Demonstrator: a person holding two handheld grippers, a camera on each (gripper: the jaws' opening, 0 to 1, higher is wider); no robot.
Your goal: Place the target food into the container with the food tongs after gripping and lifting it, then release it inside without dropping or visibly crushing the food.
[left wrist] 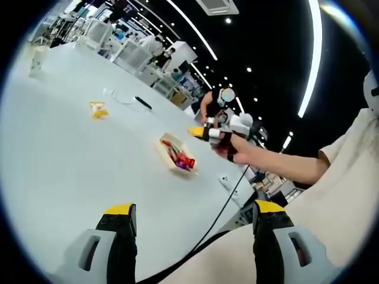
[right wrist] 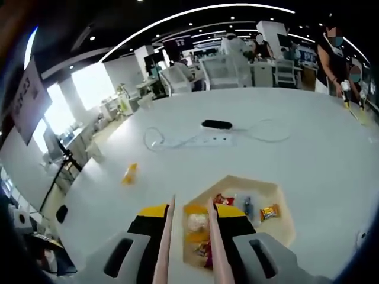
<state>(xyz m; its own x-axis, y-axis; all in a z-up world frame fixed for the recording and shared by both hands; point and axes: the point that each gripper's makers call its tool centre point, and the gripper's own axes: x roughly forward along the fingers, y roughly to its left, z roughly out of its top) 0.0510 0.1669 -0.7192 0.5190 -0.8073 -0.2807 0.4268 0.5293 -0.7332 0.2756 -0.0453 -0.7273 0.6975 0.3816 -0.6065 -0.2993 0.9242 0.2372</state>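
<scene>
A beige hexagonal container [right wrist: 283,229] sits on the white table [right wrist: 308,154] and holds several small snack packets. My right gripper [right wrist: 192,212] is shut on the pink food tongs [right wrist: 164,242], whose two arms hover over the container's near side. A pale and orange food piece [right wrist: 196,225] shows between the tong arms; whether they pinch it I cannot tell. A yellow food piece [right wrist: 129,173] lies on the table to the left. In the left gripper view, a hand holds the right gripper [left wrist: 208,132] just above the container [left wrist: 167,142]. My left gripper [left wrist: 194,208] is open and holds nothing.
A white power strip [right wrist: 210,141] with looping cable and a black object [right wrist: 216,124] lie beyond the container. A small white object [left wrist: 225,180] rests near the table edge. A black cable [left wrist: 219,207] hangs off it. A person [right wrist: 331,53] stands at the far side.
</scene>
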